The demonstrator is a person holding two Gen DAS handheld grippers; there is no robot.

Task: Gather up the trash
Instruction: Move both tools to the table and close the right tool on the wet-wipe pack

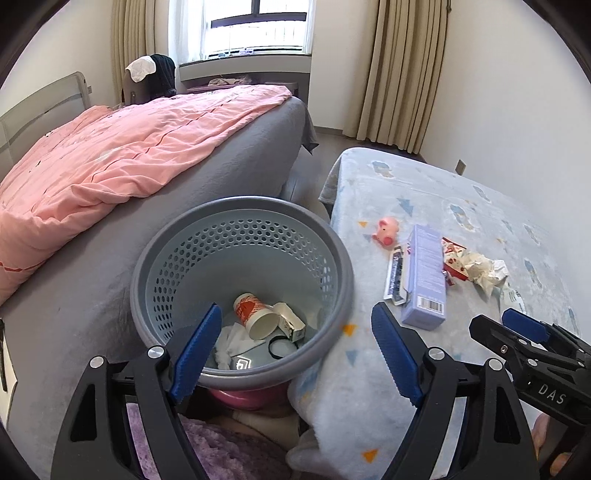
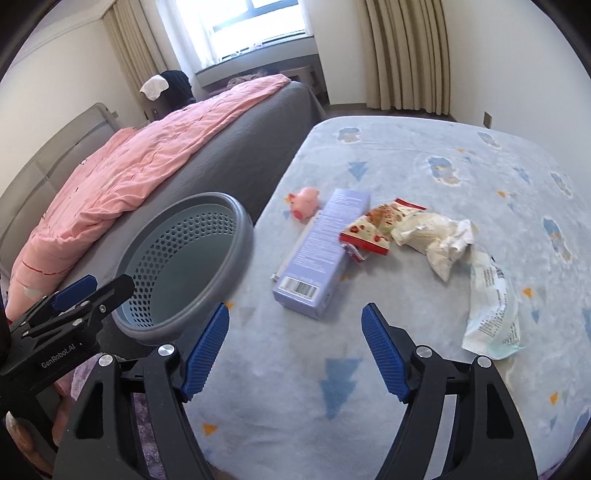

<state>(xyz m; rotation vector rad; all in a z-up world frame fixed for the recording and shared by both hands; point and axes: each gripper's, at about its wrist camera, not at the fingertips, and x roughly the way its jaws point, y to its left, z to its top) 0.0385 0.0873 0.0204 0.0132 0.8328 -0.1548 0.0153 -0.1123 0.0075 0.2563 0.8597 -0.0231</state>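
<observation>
Left gripper [image 1: 297, 347] hangs over grey perforated bin [image 1: 147, 266], jaws spread wide, nothing held. Right gripper [image 2: 295, 345] low over blue blanket [image 2: 424, 147], jaws wide too, empty. Trash near-right of bin: lilac box [image 2: 321, 254] with barcode, red wrapper [image 2: 373, 229], crumpled paper [image 2: 432, 236]. Paper cup [image 1: 255, 314] already in bin. "DAS", "GenRobot.AI" readable on gripper bodies.

Right gripper [image 2: 295, 350] spread wide over the blanket [image 2: 369, 387]; purple box [image 2: 317, 254] beside wastebasket [image 2: 236, 258].

Bright daylight comes from the far window [image 1: 255, 29], which glares white, and the picture edges bend round.
</observation>
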